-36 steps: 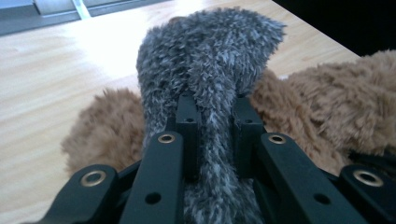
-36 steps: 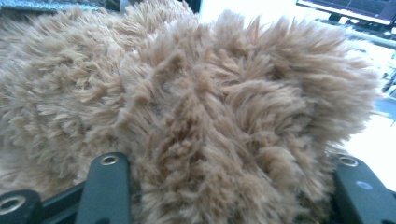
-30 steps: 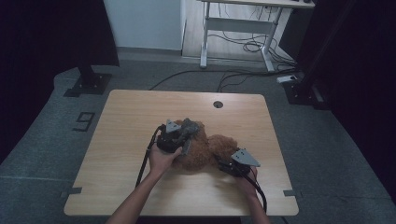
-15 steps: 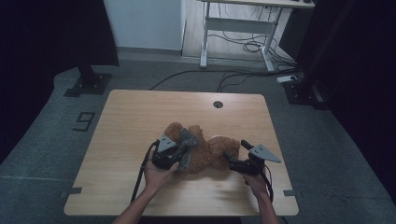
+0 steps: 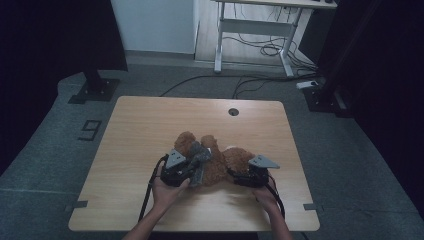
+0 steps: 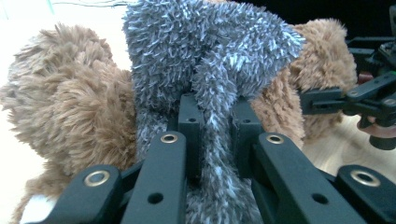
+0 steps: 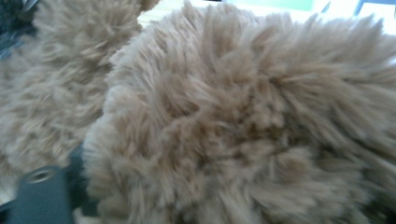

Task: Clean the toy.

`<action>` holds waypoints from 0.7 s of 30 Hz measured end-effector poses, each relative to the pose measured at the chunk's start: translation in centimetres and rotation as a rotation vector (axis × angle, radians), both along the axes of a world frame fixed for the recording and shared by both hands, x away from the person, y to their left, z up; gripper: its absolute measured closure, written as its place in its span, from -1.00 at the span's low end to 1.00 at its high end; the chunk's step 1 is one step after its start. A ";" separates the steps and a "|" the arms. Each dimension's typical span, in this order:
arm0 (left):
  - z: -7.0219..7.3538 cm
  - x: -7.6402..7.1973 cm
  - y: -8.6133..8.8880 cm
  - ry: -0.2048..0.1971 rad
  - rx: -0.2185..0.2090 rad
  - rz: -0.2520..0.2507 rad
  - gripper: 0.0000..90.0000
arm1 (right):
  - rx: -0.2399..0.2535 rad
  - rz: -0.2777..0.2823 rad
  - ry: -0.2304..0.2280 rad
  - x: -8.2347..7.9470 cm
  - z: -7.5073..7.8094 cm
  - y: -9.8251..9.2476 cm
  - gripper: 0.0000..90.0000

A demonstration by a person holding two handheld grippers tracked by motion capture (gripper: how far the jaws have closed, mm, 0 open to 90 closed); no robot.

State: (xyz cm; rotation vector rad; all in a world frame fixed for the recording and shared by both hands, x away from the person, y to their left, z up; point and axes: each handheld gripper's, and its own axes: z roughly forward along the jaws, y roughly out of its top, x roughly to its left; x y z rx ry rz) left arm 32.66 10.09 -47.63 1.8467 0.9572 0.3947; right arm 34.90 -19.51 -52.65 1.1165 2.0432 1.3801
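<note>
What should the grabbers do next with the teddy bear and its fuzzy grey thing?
Probably close the right gripper on the brown teddy bear to steady it. The left gripper already pinches the grey furry cloth, while the right one's jaws have just been closing around the bear's fur, its hold unclear.

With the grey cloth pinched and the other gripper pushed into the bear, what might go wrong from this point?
1. The left gripper is shut on a thin fold of the grey cloth; a pull may slip it free or drag the bear along.
2. The right gripper, whose jaws have just been closing, is buried in fur; its own view is blurred, so it may catch only fur, a weak hold.
3. The bear lies toward the table front; a tug could slide it nearer the edge.
</note>
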 end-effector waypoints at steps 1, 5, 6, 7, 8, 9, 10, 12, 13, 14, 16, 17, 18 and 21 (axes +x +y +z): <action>0.3 0.0 0.1 0.011 -0.006 -0.003 0.73 | -0.006 0.007 -0.013 -0.3 -0.1 -0.1 -0.52; 1.9 -0.2 0.2 0.017 -0.037 0.000 0.73 | -0.030 0.033 -0.053 -1.1 -0.5 -0.5 -0.36; 2.5 -0.2 0.2 0.000 -0.040 0.003 0.73 | -0.029 0.037 -0.055 -1.2 -0.6 -0.6 -0.34; 3.1 -0.2 0.0 -0.012 -0.040 0.002 0.73 | -0.027 0.040 -0.056 -1.3 -0.7 -0.7 -0.33; 3.7 -0.2 -0.3 -0.023 -0.040 -0.002 0.73 | -0.024 0.043 -0.057 -1.3 -0.8 -0.8 -0.32; 4.4 0.0 -0.7 -0.037 -0.035 -0.010 0.73 | -0.024 0.046 -0.058 -1.4 -0.8 -0.9 -0.31; 4.9 0.0 -1.1 -0.043 -0.036 -0.014 0.73 | -0.024 0.050 -0.058 -1.4 -0.9 -1.0 -0.31; 5.8 0.2 -2.1 -0.064 -0.032 -0.028 0.73 | -0.027 0.058 -0.060 -1.5 -0.9 -1.1 -0.30; 6.3 0.3 -2.9 -0.071 -0.024 -0.041 0.72 | -0.029 0.062 -0.061 -1.5 -0.9 -1.2 -0.30; 6.6 0.3 -3.4 -0.070 -0.025 -0.049 0.73 | -0.029 0.066 -0.062 -1.5 -0.9 -1.2 -0.29; 7.2 0.4 -4.8 -0.078 -0.012 -0.077 0.73 | -0.033 0.073 -0.062 -1.5 -0.9 -1.3 -0.29; 7.6 0.5 -5.8 -0.076 0.002 -0.101 0.73 | -0.033 0.073 -0.061 -1.5 -0.9 -1.3 -0.29; 7.7 0.6 -6.4 -0.073 0.011 -0.118 0.73 | -0.032 0.073 -0.061 -1.5 -0.9 -1.3 -0.29; 7.7 1.0 -9.2 -0.061 0.030 -0.164 0.72 | -0.035 0.073 -0.066 -1.5 -0.9 -1.3 -0.29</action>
